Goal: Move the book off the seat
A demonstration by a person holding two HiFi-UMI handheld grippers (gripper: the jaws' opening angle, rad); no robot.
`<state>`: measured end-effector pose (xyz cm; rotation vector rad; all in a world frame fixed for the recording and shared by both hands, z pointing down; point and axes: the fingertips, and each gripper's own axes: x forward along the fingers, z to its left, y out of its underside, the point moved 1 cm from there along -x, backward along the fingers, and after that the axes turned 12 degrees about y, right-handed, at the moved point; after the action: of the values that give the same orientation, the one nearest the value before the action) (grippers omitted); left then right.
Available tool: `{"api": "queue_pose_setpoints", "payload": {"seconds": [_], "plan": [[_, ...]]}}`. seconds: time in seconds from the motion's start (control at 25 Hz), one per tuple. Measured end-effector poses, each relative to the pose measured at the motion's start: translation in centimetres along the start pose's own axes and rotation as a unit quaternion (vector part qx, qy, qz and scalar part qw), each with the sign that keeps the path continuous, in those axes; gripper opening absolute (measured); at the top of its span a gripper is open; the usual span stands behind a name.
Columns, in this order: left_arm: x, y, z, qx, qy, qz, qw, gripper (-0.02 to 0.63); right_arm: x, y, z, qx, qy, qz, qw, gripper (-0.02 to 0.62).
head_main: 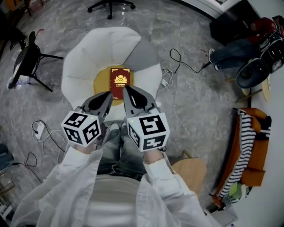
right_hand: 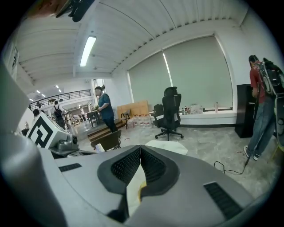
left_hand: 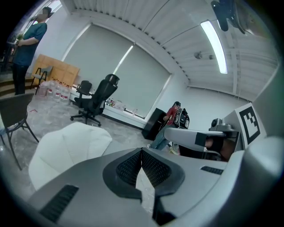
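Note:
A dark red book (head_main: 120,82) with a gold emblem lies flat on the yellow seat cushion (head_main: 101,81) of a white petal-shaped chair (head_main: 84,57). My left gripper (head_main: 109,94) is shut and empty, its tip just left of the book's near end. The right gripper (head_main: 124,88) is shut too, with its tip over the book's near right edge. In the left gripper view the left gripper (left_hand: 141,151) has its pads pressed together, the white chair (left_hand: 66,146) beyond. In the right gripper view the right gripper (right_hand: 140,149) shows closed pads with nothing between them.
A grey cushion (head_main: 143,55) lies on the chair's back right. Cables (head_main: 179,60) trail over the marble floor. A black folding chair (head_main: 27,62) stands left, an office chair base (head_main: 111,5) behind, bags and an orange seat (head_main: 250,155) on the right. People (right_hand: 104,108) stand far off.

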<state>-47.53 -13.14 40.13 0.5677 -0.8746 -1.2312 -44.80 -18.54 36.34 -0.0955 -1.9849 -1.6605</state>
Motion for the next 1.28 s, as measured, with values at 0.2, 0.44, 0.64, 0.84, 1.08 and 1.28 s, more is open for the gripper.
{"api": "queue_pose_setpoints", "payload": {"seconds": [0.2, 0.44, 0.64, 0.84, 1.08, 1.28], "plan": [[0.9, 0.2, 0.8, -0.004, -0.008, -0.002, 1.0, 0.006, 0.5, 1.5, -1.0, 0.005, -0.004, 0.015, 1.0, 0.012], [2.1, 0.1, 2.0, -0.009, -0.025, -0.011, 0.9996, 0.006, 1.9, 2.8, -2.1, 0.007, -0.009, 0.029, 1.0, 0.012], [3.3, -0.2, 3.4, -0.009, -0.024, -0.023, 0.9994, 0.006, 3.7, 3.7, -2.7, 0.015, -0.016, 0.039, 0.999, 0.012], [4.3, 0.7, 5.6, -0.008, -0.031, -0.024, 0.9992, 0.006, 5.8, 5.5, -3.3, 0.025, -0.025, 0.046, 0.998, 0.012], [6.3, 3.5, 7.5, -0.003, -0.03, -0.001, 0.9995, 0.006, 8.4, 9.0, -3.3, 0.004, -0.051, 0.071, 0.996, 0.012], [8.0, 6.5, 10.5, -0.014, -0.023, 0.004, 0.9996, 0.006, 11.4, 13.0, -3.8, 0.007, -0.058, 0.083, 0.995, 0.012]]}}
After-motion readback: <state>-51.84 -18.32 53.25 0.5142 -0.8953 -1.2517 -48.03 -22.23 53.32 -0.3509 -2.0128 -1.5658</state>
